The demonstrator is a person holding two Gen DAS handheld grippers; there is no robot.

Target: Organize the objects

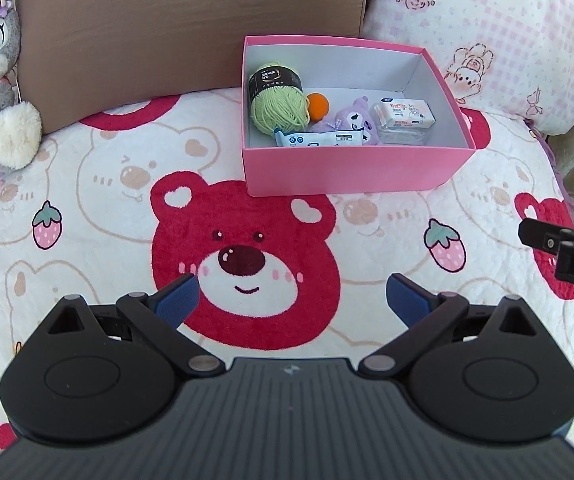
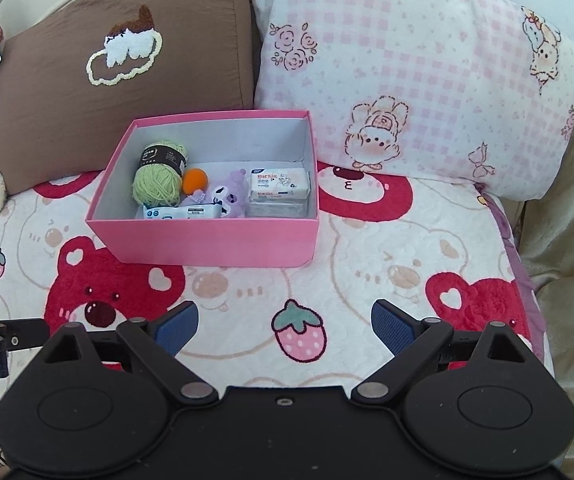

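Both grippers, left (image 1: 291, 296) & right (image 2: 285, 322), hovered w/ jaws apart, empty, near side of pink box (image 2: 215, 242); yarn ball (image 2: 158, 184), tissue pack (image 2: 279, 184) lay inside.

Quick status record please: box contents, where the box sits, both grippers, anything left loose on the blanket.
box: pink box, open, on bear-print blanket
contents: green yarn, orange ball, purple plush, tissue pack, wipes packet
left gripper: open, empty
right gripper: open, empty
loose items on blanket: none visible
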